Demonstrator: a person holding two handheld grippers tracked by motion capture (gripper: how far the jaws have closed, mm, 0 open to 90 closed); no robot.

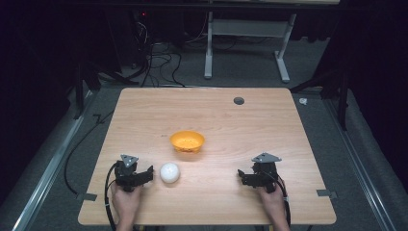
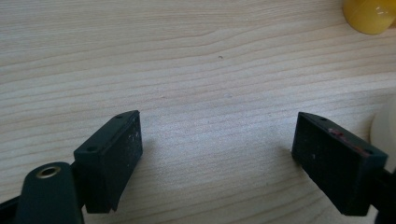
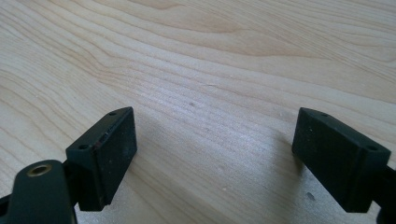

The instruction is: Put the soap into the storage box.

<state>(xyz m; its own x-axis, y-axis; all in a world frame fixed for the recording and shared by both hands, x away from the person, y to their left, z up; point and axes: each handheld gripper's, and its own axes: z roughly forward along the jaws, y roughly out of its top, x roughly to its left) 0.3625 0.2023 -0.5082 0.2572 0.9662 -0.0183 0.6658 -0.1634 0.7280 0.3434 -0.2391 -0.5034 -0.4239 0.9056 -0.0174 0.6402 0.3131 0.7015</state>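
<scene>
Jaws of left gripper were spread, nothing between, just bare wood. White ball sat just right of it, near table front edge, so probably lined up for sideways grab. Orange bowl was a bit farther back, mid-table, likely drop spot. Right gripper was parked well apart at near right, also spread and empty, staying out of way I guess.

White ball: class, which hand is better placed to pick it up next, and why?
Left. The left tongs sit right beside the ball, jaws open with nothing between them. The right tongs are much farther off across the table.
</scene>
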